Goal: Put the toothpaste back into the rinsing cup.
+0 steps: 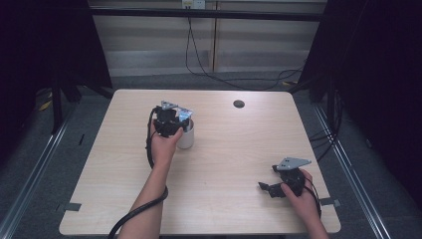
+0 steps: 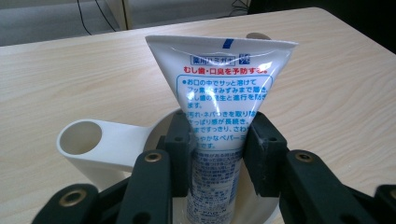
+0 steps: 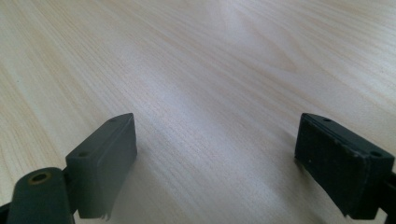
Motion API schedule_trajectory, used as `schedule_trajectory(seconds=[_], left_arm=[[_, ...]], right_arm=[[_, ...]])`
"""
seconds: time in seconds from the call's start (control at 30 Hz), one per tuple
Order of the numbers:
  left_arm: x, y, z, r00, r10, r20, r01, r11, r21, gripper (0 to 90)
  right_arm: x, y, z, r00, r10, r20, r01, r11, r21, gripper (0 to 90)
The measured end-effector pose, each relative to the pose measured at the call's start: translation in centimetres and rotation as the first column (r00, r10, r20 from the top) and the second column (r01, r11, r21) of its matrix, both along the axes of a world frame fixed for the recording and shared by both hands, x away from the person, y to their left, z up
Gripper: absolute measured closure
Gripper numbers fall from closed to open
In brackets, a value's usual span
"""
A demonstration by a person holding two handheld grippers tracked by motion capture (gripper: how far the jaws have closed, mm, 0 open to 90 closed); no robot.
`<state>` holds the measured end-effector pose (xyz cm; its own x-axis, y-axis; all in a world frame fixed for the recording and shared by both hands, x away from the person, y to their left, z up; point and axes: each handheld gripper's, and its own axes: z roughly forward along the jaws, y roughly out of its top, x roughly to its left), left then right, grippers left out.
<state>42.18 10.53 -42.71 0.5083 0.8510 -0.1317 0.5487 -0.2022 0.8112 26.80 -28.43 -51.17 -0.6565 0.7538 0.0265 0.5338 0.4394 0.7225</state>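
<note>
Two grippers are at work, and the busy one is on the left: the left gripper (image 1: 180, 121) is poised over a white cup (image 1: 186, 135) that stands left of the middle of the table (image 1: 234, 149). In the left gripper view its jaws are clamped on both sides of a white toothpaste tube (image 2: 219, 93), which stands upright with its flat crimped end up and its lower end inside the cup's mouth, the cup's looped handle (image 2: 86, 140) jutting to one side. Judging by this, the step in hand is setting the tube into the cup; whether its bottom end rests on the cup floor is hidden. Next, the jaws would need to part and lift straight up without tipping the cup. Farther right, the right gripper (image 1: 272, 183) rests low near the table's front right corner, jaws wide apart and holding nothing.
</note>
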Motion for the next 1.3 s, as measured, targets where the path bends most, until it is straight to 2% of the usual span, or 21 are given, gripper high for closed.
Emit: schedule_trajectory(seconds=[0.1, 0.23, 0.27, 0.47, 0.6, 0.67, 0.9, 0.97, 1.0, 1.03, 1.13, 1.3], left_arm=[[-0.1, 0.0, -0.1, 1.0000, 0.003, 0.005, -0.003, 0.9999, -0.011, 65.3], [-0.3, 0.0, 0.0, 0.9999, -0.009, 0.011, 0.009, 0.9999, 0.011, 65.1], [-0.3, -0.1, 0.0, 0.9999, -0.006, 0.012, 0.005, 1.0000, 0.004, 65.0], [-0.6, -0.3, 0.1, 0.9994, -0.023, 0.024, 0.022, 0.9987, 0.047, 64.7], [-0.7, -0.5, 0.1, 0.9993, -0.031, 0.023, 0.029, 0.9979, 0.058, 64.3], [-0.8, -0.5, 0.2, 0.9993, -0.028, 0.025, 0.027, 0.9985, 0.049, 63.4], [-0.9, -0.4, 0.1, 0.9991, -0.036, 0.023, 0.035, 0.9972, 0.066, 60.9], [-1.0, -0.4, 0.1, 0.9992, -0.031, 0.025, 0.029, 0.9979, 0.058, 60.4], [-1.0, -0.3, 0.1, 0.9990, -0.037, 0.025, 0.035, 0.9970, 0.069, 59.9], [-1.1, -0.4, 0.1, 0.9993, -0.029, 0.024, 0.027, 0.9979, 0.059, 58.9], [-1.0, -0.2, 0.3, 0.9990, -0.037, 0.024, 0.035, 0.9972, 0.065, 57.1], [-1.0, 0.0, 0.3, 0.9994, -0.030, 0.018, 0.029, 0.9981, 0.054, 53.2]], right_arm=[[0.0, 0.0, 0.0, 1.0000, -0.001, 0.000, 0.001, 1.0000, -0.001, 12.4], [0.0, 0.0, 0.0, 1.0000, -0.002, -0.001, 0.002, 1.0000, 0.002, 12.4], [0.0, 0.0, 0.0, 1.0000, -0.001, 0.000, 0.001, 1.0000, 0.000, 12.4], [0.0, 0.0, 0.0, 1.0000, -0.001, 0.000, 0.001, 1.0000, 0.000, 12.4], [0.0, 0.0, 0.0, 1.0000, -0.001, -0.001, 0.001, 1.0000, 0.000, 12.4], [0.0, 0.0, 0.0, 1.0000, 0.000, -0.001, 0.000, 1.0000, 0.000, 12.4], [0.0, 0.0, 0.0, 1.0000, 0.000, 0.000, 0.000, 1.0000, 0.000, 12.4], [0.0, 0.0, 0.0, 1.0000, -0.001, -0.001, 0.001, 1.0000, 0.000, 12.4], [0.0, 0.0, 0.0, 1.0000, -0.001, -0.001, 0.001, 1.0000, 0.000, 12.4], [0.0, 0.0, 0.0, 1.0000, 0.000, 0.000, 0.000, 1.0000, 0.000, 12.4], [0.0, 0.0, 0.0, 1.0000, 0.000, 0.000, 0.000, 1.0000, 0.000, 12.4], [0.0, 0.0, 0.0, 1.0000, 0.000, -0.001, 0.000, 1.0000, 0.000, 12.4]])
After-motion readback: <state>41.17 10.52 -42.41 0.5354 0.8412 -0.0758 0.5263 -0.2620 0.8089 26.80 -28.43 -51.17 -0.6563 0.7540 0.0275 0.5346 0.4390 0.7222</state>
